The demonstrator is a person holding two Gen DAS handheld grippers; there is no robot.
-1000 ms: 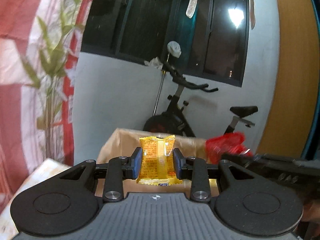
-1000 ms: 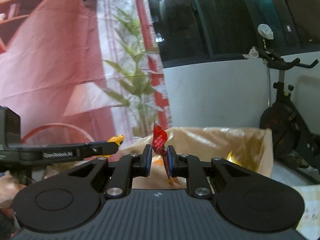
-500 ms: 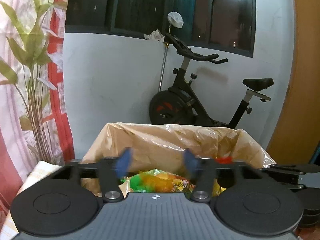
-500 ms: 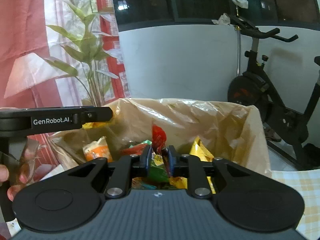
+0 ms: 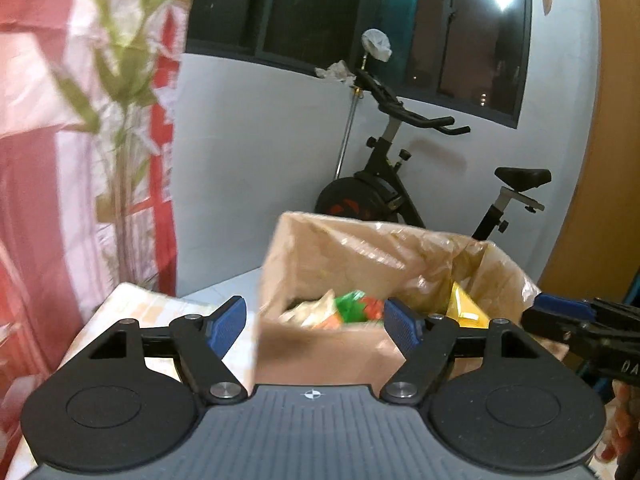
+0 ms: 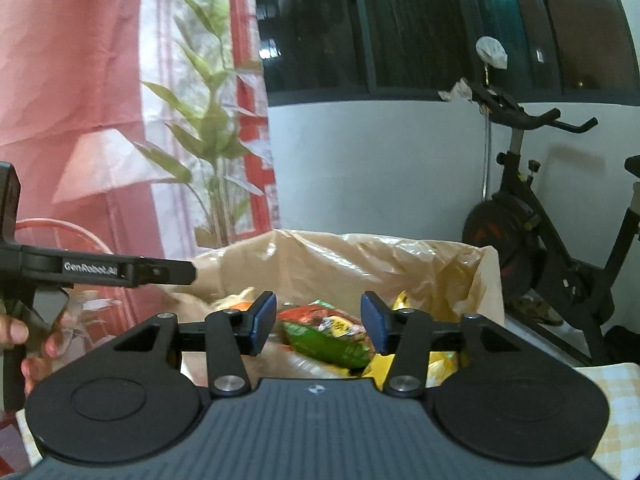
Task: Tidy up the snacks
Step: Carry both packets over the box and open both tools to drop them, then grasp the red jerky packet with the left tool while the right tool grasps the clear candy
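A cardboard box (image 5: 332,344) lined with a tan plastic bag holds several snack packets; it also shows in the right wrist view (image 6: 304,260). A green packet (image 6: 328,340) lies on top, with yellow packets (image 6: 404,300) and orange ones beside it. My left gripper (image 5: 314,320) is open and empty, just in front of the box's near wall. My right gripper (image 6: 318,320) is open and empty above the packets. The other gripper shows at the right edge of the left wrist view (image 5: 580,320) and at the left of the right wrist view (image 6: 100,270).
An exercise bike (image 5: 400,184) stands behind the box against a white wall; it also shows in the right wrist view (image 6: 540,240). A red and white curtain with a leaf print (image 5: 80,120) hangs at the left. A checked cloth (image 5: 160,308) covers the table under the box.
Both grippers have opened. The yellow packet left my left gripper and the red packet left my right gripper, both into the box. The left gripper has shifted left of the box.
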